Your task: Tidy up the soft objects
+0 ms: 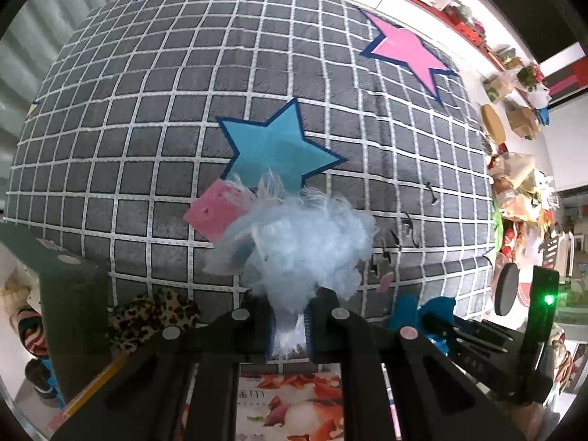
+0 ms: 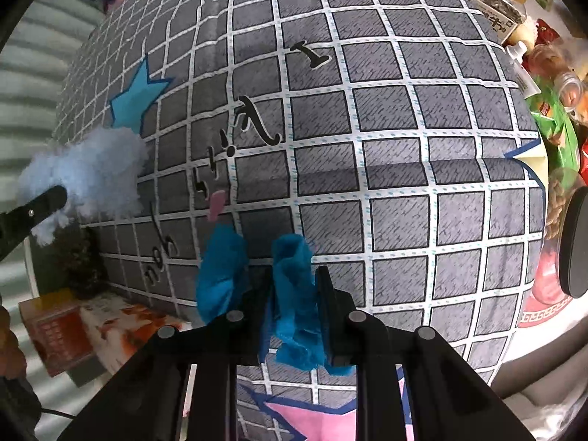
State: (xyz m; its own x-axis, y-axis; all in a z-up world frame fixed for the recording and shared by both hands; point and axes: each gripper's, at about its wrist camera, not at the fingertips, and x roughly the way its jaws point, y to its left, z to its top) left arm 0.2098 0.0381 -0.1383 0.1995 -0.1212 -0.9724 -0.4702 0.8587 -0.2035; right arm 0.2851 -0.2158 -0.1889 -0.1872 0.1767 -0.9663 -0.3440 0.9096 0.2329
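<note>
A fluffy pale blue soft piece [image 1: 305,246] hangs above the grey checked cloth [image 1: 147,110], and my left gripper [image 1: 290,316] is shut on its lower end. A pink block [image 1: 215,213] shows behind the fluff; whether it is attached I cannot tell. My right gripper [image 2: 294,294] is shut on a crumpled bright blue fabric piece [image 2: 294,294], with a second lobe of the fabric [image 2: 220,272] hanging at its left. In the right wrist view the pale blue fluff [image 2: 92,172] and the left gripper's finger [image 2: 40,202] appear at the far left. The blue fabric [image 1: 415,312] also shows in the left wrist view.
A leopard-print soft item [image 1: 154,316] lies by a dark green box [image 1: 70,294] at the lower left. A floral printed box [image 2: 92,327] sits at the cloth's edge. Jars, bags and packets [image 2: 551,103] crowd the right side. Blue star [image 1: 275,147] and pink star [image 1: 408,51] patches mark the cloth.
</note>
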